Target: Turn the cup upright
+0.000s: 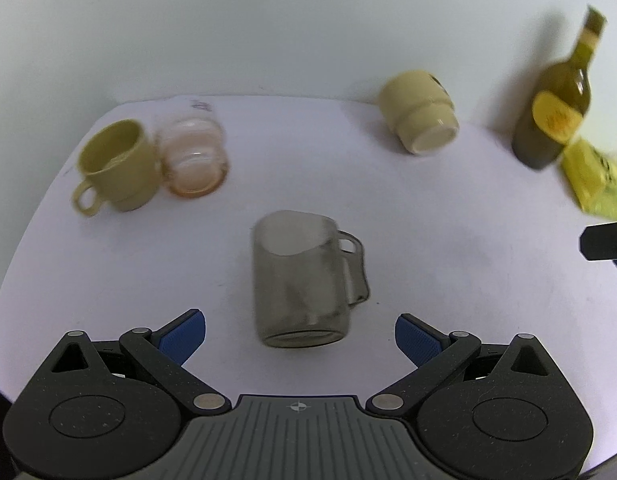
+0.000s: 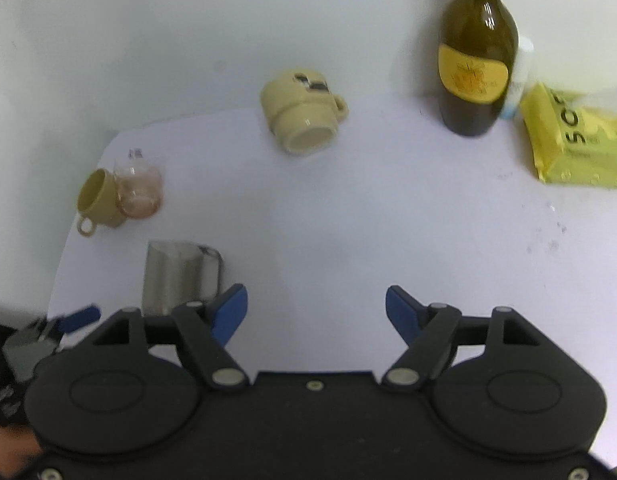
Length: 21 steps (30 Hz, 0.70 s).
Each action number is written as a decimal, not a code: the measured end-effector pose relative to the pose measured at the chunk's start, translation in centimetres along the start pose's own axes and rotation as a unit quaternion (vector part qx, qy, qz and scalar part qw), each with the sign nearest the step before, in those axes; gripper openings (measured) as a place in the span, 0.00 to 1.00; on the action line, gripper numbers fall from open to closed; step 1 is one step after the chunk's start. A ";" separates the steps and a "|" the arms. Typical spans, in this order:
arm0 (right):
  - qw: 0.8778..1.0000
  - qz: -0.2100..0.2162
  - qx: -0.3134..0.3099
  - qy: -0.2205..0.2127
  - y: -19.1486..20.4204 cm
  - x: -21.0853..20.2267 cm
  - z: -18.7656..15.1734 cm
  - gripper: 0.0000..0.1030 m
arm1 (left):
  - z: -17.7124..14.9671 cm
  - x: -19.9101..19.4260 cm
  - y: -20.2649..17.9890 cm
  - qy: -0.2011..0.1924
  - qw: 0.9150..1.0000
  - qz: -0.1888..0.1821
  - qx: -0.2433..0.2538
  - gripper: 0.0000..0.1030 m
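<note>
A smoky grey glass mug (image 1: 304,280) stands upright on the white table, handle to the right, just ahead of my open left gripper (image 1: 300,334); it touches neither finger. It also shows in the right wrist view (image 2: 176,276) at the left. A cream cup (image 1: 420,114) lies tipped with its base towards the camera at the back, also in the right wrist view (image 2: 304,114). My right gripper (image 2: 316,312) is open and empty over bare table.
An olive-yellow cup (image 1: 120,164) stands upright at the back left, touching a pink glass (image 1: 194,160). A dark green bottle (image 2: 474,64) and a yellow packet (image 2: 576,144) stand at the back right. The table's left edge (image 2: 68,240) is near.
</note>
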State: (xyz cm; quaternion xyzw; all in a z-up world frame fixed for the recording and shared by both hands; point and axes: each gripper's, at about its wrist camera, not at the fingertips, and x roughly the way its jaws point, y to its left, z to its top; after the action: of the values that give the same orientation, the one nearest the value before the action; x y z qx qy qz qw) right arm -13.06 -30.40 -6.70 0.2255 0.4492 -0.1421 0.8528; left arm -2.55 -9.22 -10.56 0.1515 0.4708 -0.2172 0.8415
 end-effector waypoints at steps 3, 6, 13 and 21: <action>1.000 -0.005 0.010 -0.012 -1.3 -0.8 0.4 0.73 | -0.2 2.0 -0.7 0.015 1.000 0.019 0.007 0.94; 1.000 -0.010 0.021 -0.018 -2.4 -1.3 0.2 0.73 | -0.7 3.2 -0.8 0.025 0.999 0.034 0.005 0.89; 0.999 -0.015 0.033 -0.021 -4.3 -1.8 0.0 0.73 | -0.6 4.0 -1.5 0.017 0.999 0.039 0.021 0.87; 0.999 -0.007 0.037 -0.026 -4.9 -1.8 0.0 0.73 | -0.7 4.8 -2.4 0.031 0.997 0.059 0.037 0.75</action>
State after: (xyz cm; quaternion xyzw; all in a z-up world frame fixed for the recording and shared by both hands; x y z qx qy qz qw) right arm -16.24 -34.56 -6.41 0.2502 0.4227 -0.1708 0.8542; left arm -2.02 -12.04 -15.18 0.2168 0.4788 -0.1798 0.8315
